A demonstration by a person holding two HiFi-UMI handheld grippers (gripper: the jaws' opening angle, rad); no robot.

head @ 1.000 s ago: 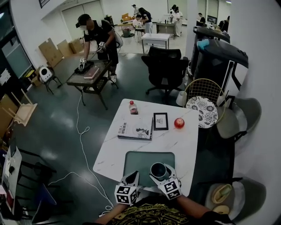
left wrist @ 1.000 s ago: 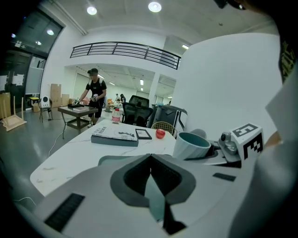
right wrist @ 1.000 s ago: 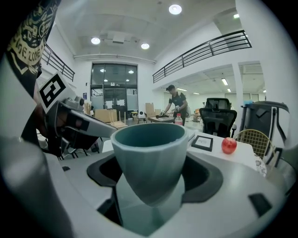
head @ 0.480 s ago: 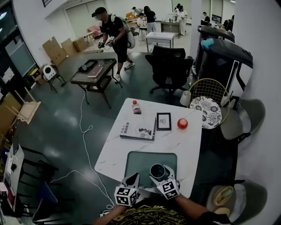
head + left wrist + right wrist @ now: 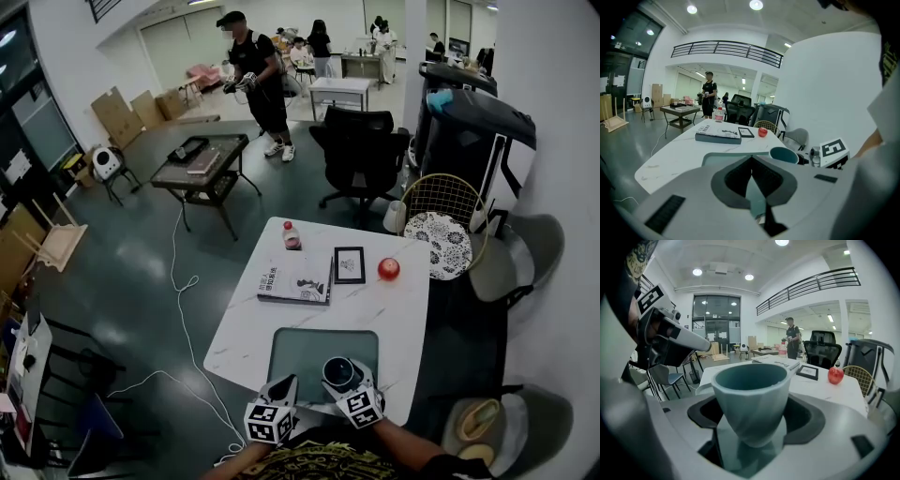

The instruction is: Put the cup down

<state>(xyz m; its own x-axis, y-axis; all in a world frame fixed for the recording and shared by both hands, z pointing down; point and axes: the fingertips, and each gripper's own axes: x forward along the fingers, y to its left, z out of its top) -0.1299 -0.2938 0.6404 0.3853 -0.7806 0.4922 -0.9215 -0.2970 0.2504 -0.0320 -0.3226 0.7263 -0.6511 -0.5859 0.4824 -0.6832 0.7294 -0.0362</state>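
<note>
Gripping a teal cup (image 5: pixel 751 397) between widely spread jaws, the right gripper (image 5: pixel 340 375) held it upright over the green mat (image 5: pixel 305 345) on the white table (image 5: pixel 398 305). The left gripper (image 5: pixel 285 384) sat alongside, jaws closed and empty.

Big open room here: a shiny dark grey-green floor (image 5: pixel 122 272) is boxed in by plain white walls (image 5: pixel 553 112). A white marble-look table (image 5: pixel 253 319) is parked near the middle, with a black swivel office chair (image 5: pixel 361 155) behind it and a round gold wire chair (image 5: pixel 441 220) off to one side. Further back a dark low table on metal legs (image 5: pixel 202 173) is set up, and flat cardboard boxes (image 5: pixel 117 112) are leaned on the wall. Round recessed ceiling lights (image 5: pixel 756 4) are switched on, and a black-railed balcony (image 5: pixel 726 49) is run along the upper level.
</note>
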